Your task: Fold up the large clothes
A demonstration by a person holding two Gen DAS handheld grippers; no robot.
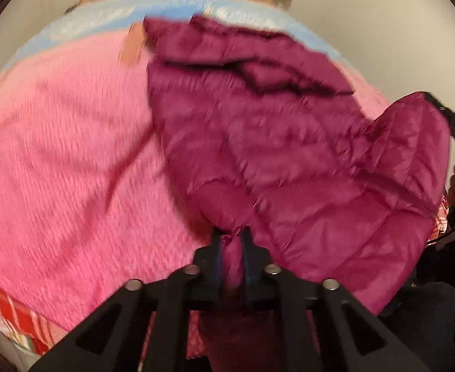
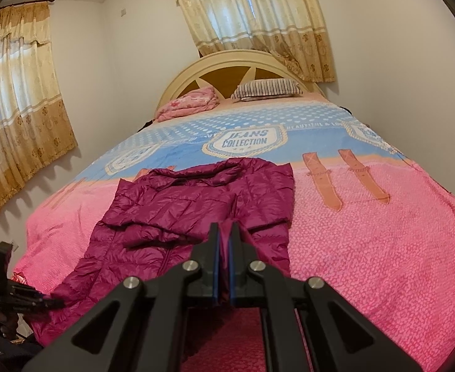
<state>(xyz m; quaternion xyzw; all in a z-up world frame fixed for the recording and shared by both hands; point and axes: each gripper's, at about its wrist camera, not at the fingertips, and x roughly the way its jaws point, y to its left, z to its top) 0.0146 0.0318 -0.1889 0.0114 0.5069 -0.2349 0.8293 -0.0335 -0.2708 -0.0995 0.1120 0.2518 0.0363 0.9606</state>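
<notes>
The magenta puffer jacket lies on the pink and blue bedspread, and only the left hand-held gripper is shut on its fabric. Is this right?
Not quite. Both grip the magenta puffer jacket: the right wrist view shows the right hand-held gripper also shut on its fabric, as the left hand-held gripper is. It does lie on the bedspread.

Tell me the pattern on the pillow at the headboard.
The pillow has thin dark and light stripes, seen best in the right wrist view.
</notes>
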